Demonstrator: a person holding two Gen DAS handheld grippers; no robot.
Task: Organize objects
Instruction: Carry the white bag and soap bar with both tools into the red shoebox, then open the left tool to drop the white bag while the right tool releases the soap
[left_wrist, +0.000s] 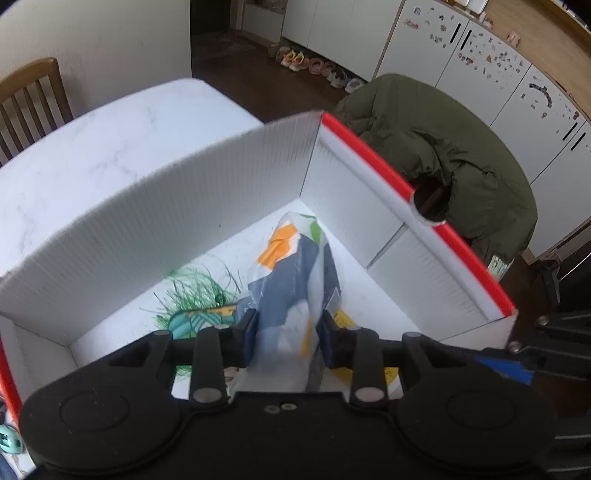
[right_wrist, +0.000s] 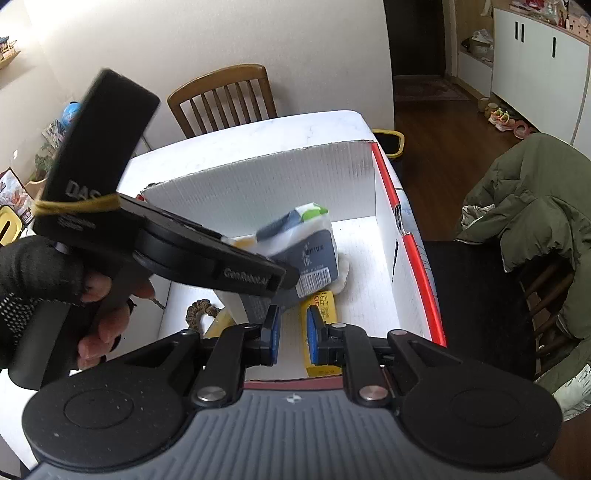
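A white corrugated box (left_wrist: 184, 192) with a red rim stands on the marble table. Over the box floor my left gripper (left_wrist: 288, 328) is shut on a soft plastic packet (left_wrist: 295, 266) printed in navy, white, orange and green. In the right wrist view a gloved hand (right_wrist: 99, 325) holds that gripper (right_wrist: 282, 275), and the packet (right_wrist: 310, 254) hangs tilted from it. My right gripper (right_wrist: 293, 332) hovers at the box's near edge, open by a narrow gap with nothing between its blue pads. A yellow packet (right_wrist: 325, 306) lies on the box floor just beyond it.
A teal printed item (left_wrist: 192, 321) and green scribbles (left_wrist: 192, 288) are on the box floor, with a braided cord (right_wrist: 199, 310) at its left. A wooden chair (right_wrist: 225, 96) stands behind the table (left_wrist: 92, 147). A green jacket (right_wrist: 535, 206) drapes over a chair on the right.
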